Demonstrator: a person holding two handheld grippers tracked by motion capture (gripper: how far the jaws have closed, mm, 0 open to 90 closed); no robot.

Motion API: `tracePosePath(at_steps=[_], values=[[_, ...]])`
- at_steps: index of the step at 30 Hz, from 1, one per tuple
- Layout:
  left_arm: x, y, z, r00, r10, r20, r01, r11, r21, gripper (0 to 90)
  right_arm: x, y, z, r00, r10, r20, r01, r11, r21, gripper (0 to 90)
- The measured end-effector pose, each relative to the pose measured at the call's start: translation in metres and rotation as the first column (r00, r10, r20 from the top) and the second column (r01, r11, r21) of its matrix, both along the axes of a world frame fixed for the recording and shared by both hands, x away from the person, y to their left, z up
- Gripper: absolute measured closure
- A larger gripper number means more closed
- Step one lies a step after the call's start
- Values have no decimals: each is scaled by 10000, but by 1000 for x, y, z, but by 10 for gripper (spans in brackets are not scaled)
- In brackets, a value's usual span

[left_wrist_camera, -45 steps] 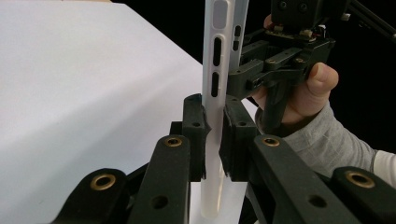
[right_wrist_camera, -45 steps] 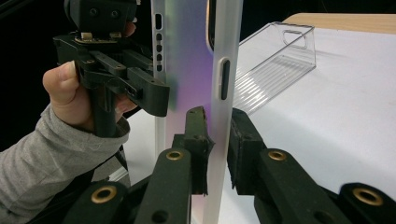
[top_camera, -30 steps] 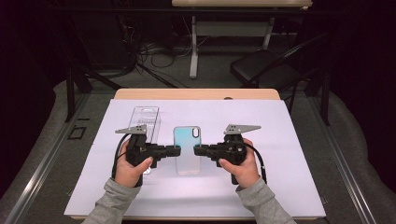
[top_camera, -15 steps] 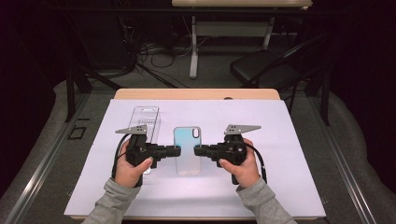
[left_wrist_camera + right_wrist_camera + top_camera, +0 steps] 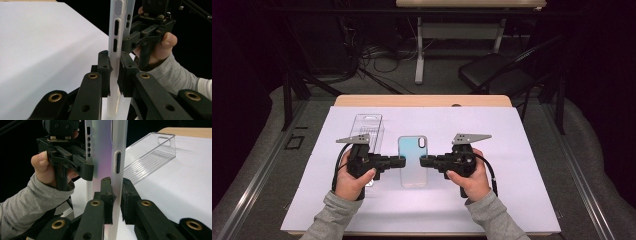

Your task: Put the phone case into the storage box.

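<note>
Left tool (image 5: 401, 161) and right tool (image 5: 424, 161) each clamp an opposite side edge of the phone case (image 5: 412, 167), mid-bench (image 5: 537, 200).

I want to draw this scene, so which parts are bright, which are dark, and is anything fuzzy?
High view: the white table is brightly lit, the room behind is nearly black. Left gripper view: the phone case edge is sharp, the nearest jaw parts soft. Right gripper view: the case gleams purplish, and the clear plastic box catches streaky glare.
</note>
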State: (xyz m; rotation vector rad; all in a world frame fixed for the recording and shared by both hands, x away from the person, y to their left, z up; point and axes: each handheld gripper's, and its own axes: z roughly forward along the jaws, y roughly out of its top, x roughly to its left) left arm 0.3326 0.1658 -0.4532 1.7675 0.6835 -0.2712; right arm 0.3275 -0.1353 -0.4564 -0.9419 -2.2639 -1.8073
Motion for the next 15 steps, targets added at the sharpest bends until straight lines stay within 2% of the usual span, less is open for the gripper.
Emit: tracePosePath(at_steps=[15], values=[[1, 0, -2, 9998, 139, -114, -140, 9999, -81, 792, 0, 1, 0, 9999, -123, -75, 123, 9999, -97, 823]])
